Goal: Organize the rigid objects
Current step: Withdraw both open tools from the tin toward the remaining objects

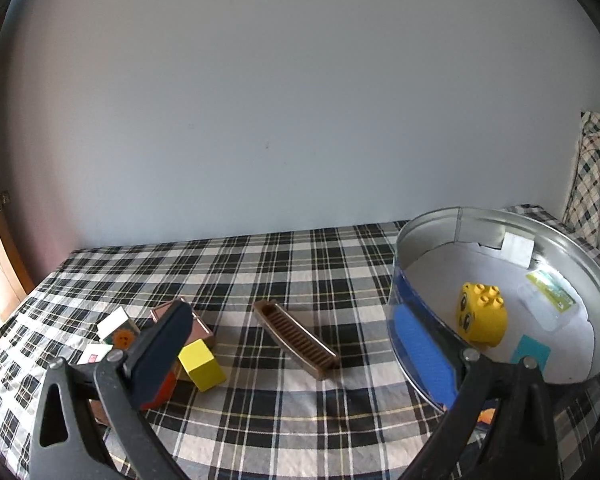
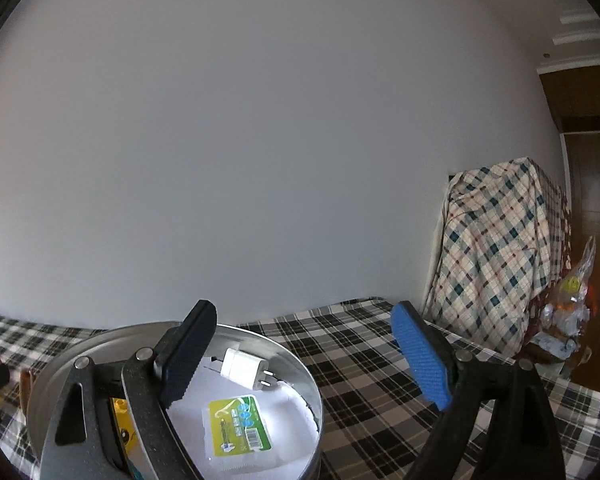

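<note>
A round metal tub (image 1: pixel 460 224) sits on a bed spread with a black-and-white plaid cloth (image 1: pixel 300 264), below a plain pale wall (image 1: pixel 300 100). Four things show inside the tub: one yellow studded toy brick (image 1: pixel 482 314) with a cartoon face, one white plug-in charger (image 2: pixel 244 369) with two prongs, one clear flat packet with a green label (image 2: pixel 240 424), and one teal card (image 1: pixel 531 350) against the near wall.

Outside the tub, on the cloth to its left, lie one brown slatted tray (image 1: pixel 296 338), long and narrow, one yellow cube (image 1: pixel 201 364), one brown open box (image 1: pixel 202 326) and a small cluster of printed cards (image 1: pixel 114 326), their number unclear behind the finger.

The left gripper (image 1: pixel 296 356) stands wide apart with nothing between its fingers, its dark pad over the cube and box, its blue pad in front of the tub's near wall. The right gripper (image 2: pixel 304 356) is likewise spread wide and empty, its left finger over the tub, its right finger over bare cloth. One checked blanket (image 2: pixel 496 252) is draped over something at the far right.
</note>
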{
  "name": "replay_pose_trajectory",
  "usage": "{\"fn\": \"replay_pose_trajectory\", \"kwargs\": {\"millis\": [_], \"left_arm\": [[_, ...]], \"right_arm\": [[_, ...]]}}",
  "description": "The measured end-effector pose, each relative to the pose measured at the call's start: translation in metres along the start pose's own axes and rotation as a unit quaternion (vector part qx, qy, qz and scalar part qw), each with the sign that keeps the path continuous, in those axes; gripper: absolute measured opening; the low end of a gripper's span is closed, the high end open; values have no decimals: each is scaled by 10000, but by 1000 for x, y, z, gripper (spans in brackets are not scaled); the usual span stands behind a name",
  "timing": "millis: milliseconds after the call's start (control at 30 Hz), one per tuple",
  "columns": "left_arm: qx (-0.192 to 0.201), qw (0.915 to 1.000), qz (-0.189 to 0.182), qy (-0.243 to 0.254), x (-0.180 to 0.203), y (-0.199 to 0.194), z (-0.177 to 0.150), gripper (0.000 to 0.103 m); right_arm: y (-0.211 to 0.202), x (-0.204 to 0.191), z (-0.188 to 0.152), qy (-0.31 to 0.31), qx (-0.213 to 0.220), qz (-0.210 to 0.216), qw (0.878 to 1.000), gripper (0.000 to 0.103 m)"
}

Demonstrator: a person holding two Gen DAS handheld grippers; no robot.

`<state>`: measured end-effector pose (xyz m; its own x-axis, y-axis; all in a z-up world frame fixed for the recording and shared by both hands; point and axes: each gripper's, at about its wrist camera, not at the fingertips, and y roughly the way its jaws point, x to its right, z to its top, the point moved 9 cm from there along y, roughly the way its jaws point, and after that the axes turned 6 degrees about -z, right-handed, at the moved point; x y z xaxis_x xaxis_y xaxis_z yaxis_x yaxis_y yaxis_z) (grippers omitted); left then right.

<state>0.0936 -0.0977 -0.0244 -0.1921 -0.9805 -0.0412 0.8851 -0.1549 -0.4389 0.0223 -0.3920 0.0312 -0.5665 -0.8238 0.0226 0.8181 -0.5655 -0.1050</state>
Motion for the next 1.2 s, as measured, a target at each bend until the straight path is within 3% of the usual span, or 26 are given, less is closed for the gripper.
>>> {"fn": "replay_pose_trajectory", "kwargs": {"millis": [333,733,1200], "left_arm": [[-105,9997,-135,-169,-18,-3,-6,102],[-149,9996,-26,-238,-52,-5,-12,102],[-265,9989,109,-362,-96,-5,-23,102]], "right_arm": [[-12,-7,-5,80,-151,97,9998,91],[-31,-28,-5,106,-167,269,9994,91],[-56,-121,-23,-19,-632,1144,9914,91]]}}
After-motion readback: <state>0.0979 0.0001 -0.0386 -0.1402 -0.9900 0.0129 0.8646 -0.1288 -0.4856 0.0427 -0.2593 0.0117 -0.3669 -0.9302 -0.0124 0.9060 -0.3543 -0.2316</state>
